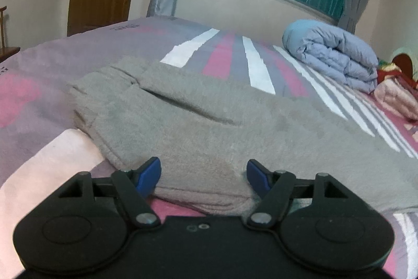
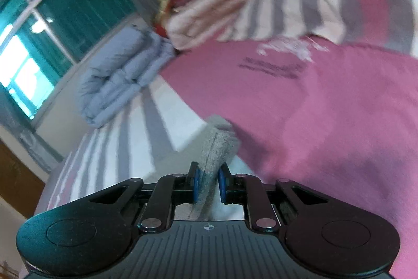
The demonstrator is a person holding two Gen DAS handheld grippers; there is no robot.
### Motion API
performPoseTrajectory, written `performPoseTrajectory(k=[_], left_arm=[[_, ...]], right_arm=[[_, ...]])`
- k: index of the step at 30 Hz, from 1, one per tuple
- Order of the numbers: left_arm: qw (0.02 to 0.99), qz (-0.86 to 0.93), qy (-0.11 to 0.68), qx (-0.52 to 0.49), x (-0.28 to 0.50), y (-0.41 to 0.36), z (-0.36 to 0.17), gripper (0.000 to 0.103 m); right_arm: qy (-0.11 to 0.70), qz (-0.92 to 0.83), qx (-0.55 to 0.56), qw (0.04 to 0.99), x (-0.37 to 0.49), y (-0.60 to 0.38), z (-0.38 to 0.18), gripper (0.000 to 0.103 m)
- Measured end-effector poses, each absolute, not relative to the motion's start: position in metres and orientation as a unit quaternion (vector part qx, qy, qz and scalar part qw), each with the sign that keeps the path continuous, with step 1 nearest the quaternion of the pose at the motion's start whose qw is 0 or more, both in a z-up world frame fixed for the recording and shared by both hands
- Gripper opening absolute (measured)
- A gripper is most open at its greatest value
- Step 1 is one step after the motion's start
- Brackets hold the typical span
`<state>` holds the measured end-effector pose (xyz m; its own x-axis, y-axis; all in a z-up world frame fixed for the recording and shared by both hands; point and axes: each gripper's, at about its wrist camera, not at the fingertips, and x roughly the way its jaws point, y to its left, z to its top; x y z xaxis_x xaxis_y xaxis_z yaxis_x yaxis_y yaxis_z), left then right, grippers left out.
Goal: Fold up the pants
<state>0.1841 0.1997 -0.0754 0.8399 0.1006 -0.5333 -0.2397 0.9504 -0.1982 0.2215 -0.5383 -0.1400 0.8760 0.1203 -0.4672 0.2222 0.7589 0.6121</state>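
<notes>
Grey fleece pants (image 1: pixel 198 119): right gripper (image 2: pixel 208 186) pinches 1 thin edge, left gripper (image 1: pixel 203 174) gapes wide astride the fabric without pinching; slip likely.

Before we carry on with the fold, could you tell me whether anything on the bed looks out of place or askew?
Nothing stands out. The grey fleece pants lie flat on the striped pink bedsheet, one end pinched in the right claw; the left claw straddles their near edge. The folded blue quilt sits neatly.
</notes>
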Motion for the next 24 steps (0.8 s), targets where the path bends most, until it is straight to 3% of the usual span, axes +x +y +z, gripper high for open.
performPoseTrajectory(k=[8, 14, 22, 24], left_arm=[[0.949, 0.118, 0.241, -0.167, 0.159, 0.221, -0.062, 0.070], [0.944, 0.130, 0.243, -0.181, 0.134, 0.235, -0.065, 0.070], [0.938, 0.144, 0.248, -0.196, 0.104, 0.253, -0.072, 0.070], [0.937, 0.143, 0.251, -0.197, 0.099, 0.255, -0.073, 0.070]], right_arm=[[0.189, 0.056, 0.246, 0.949, 0.232, -0.430, -0.067, 0.015], [0.176, 0.166, 0.202, 0.949, 0.231, -0.310, -0.048, 0.015], [0.268, 0.336, 0.107, 0.897, 0.195, -0.135, -0.108, 0.016], [0.316, 0.342, 0.052, 0.883, 0.188, -0.100, -0.136, 0.023]])
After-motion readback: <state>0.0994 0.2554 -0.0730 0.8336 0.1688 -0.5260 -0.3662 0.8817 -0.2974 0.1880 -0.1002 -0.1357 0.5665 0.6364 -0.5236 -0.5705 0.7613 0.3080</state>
